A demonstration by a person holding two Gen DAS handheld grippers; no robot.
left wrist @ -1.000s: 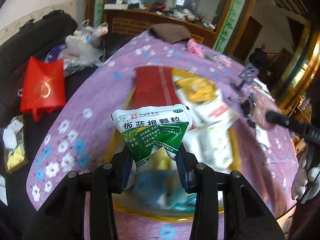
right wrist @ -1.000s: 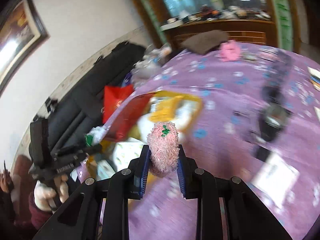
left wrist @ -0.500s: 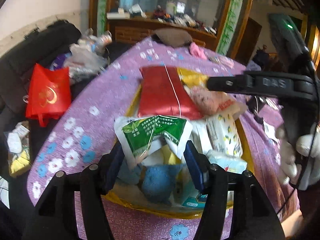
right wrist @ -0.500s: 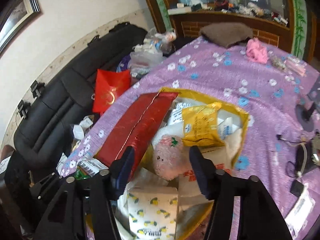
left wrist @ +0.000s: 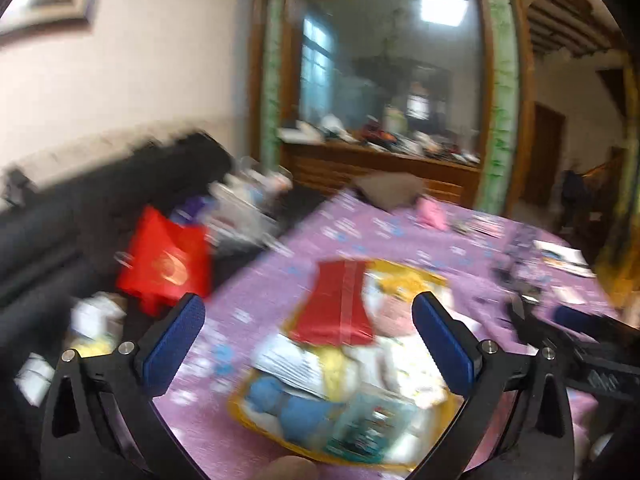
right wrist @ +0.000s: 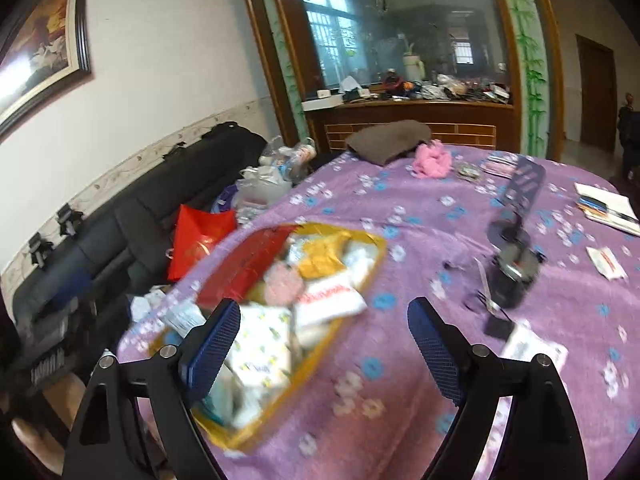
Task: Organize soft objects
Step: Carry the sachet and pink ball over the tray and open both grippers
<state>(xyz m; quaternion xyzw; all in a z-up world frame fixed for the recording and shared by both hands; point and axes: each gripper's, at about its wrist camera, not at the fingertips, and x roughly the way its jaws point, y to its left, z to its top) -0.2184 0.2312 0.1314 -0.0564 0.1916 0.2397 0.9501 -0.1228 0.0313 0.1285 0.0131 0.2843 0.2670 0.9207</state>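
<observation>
A yellow tray (left wrist: 240, 402) (right wrist: 376, 242) on the purple flowered tablecloth holds several soft packets, a red pouch (left wrist: 336, 304) (right wrist: 244, 268), a pink plush toy (right wrist: 284, 284) (left wrist: 394, 312) and a blue soft item (left wrist: 288, 408). My left gripper (left wrist: 308, 340) is wide open and empty, raised above the tray. My right gripper (right wrist: 324, 336) is wide open and empty, above the tray's right side. The right gripper's body shows at the right of the left wrist view (left wrist: 580, 344). Both views are blurred.
A brown cloth (right wrist: 388, 140) and a pink fluffy item (right wrist: 432, 158) lie at the table's far edge. A black phone stand (right wrist: 516, 236), papers and cables are on the right. A black sofa (right wrist: 140, 208) with a red bag (right wrist: 198, 240) stands left.
Both grippers have let go: the green-and-white packet and the pink plush now lie in the tray. Both grippers opened wide and pulled up and back from the tray.
</observation>
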